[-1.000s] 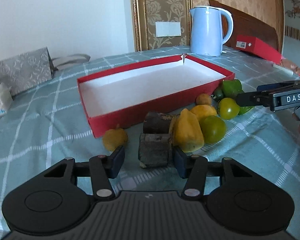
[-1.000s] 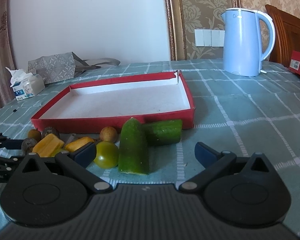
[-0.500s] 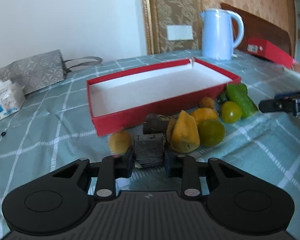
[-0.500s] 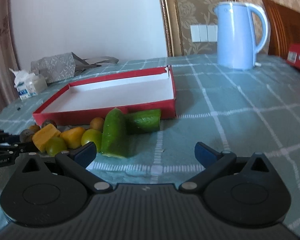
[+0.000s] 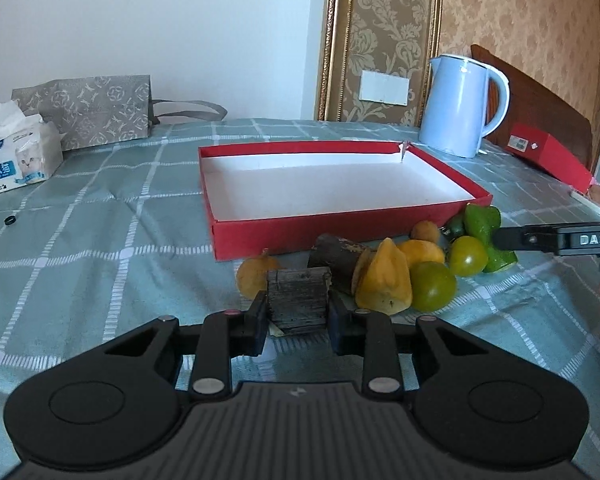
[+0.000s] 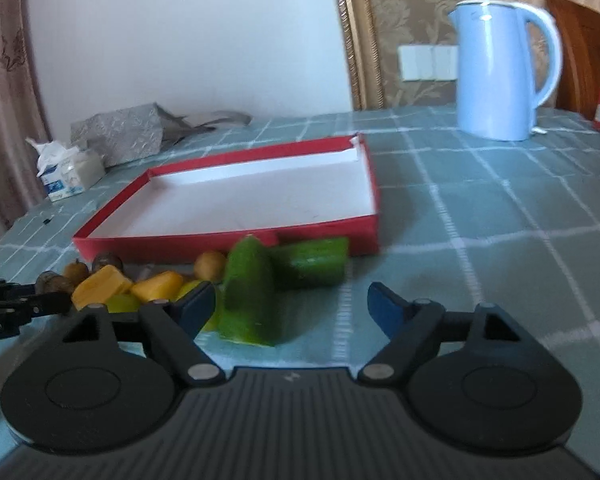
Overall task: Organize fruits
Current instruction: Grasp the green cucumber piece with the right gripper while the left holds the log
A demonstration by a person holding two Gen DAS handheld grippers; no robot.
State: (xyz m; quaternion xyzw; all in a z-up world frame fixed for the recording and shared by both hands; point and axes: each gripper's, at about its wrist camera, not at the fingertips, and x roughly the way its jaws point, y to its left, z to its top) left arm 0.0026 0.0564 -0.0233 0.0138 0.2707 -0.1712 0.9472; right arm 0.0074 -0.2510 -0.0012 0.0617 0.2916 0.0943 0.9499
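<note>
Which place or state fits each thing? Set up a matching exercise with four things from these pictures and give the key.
Things:
1. dark brown chunk
2. red box
3. blue kettle
4. tissue pack

Places or states:
A. behind the box's far right corner
B. clamped in the left hand-held gripper
C. far left on the cloth
D. nothing inside

Pairs: 1-B, 2-D, 3-A, 4-C

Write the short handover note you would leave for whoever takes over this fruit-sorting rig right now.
Left tool: shut on the dark brown chunk, which is at the table.
Right tool: open, its jaws have just been closing, near cucumber piece between them, not gripped.
Red tray: holds nothing.
Other fruit sits in front of the tray: yellow wedge, green tomato.
Done: nothing placed. Left: move every piece into the tray.
</note>
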